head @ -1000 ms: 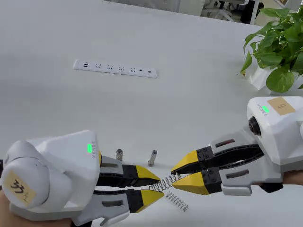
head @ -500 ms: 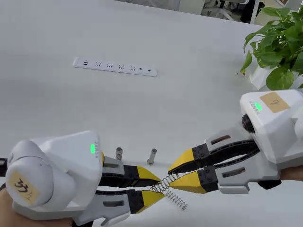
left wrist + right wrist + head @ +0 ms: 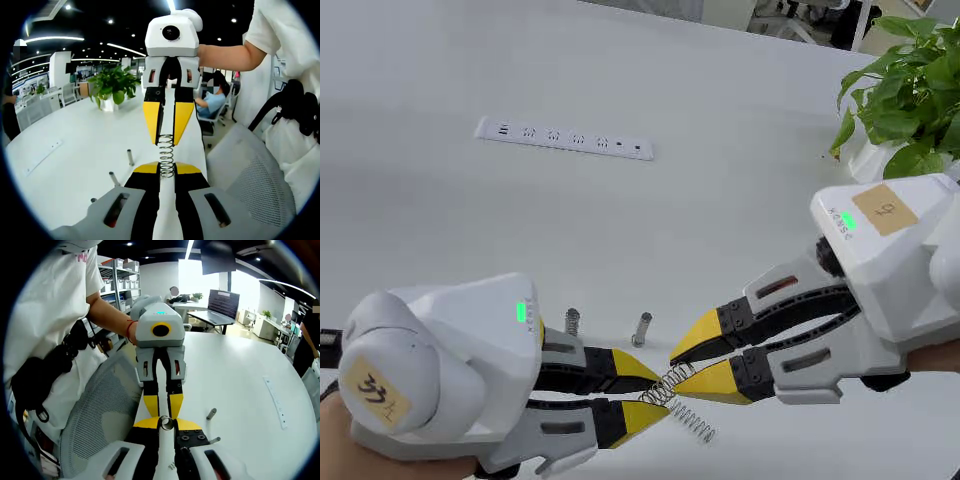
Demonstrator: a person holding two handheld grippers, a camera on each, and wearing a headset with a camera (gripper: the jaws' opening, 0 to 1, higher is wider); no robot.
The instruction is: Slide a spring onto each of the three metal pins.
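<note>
Spring (image 3: 166,152) is stretched in the air between the two tools. The left gripper (image 3: 166,171) is clamped on its near end at the bottom centre of the left gripper view, and the right gripper (image 3: 167,131), reaching down from the top of that frame, pinches the far end. In the head view a second spring (image 3: 692,422) lies on the table (image 3: 740,200) just below the meeting tips. Above them stand a bare pin (image 3: 642,329) and, to its left, another pin (image 3: 572,321) that seems to carry a coil, though it is too small to be sure. A power strip (image 3: 565,140) lies upper left, and a potted plant (image 3: 905,90) sits upper right.
</note>
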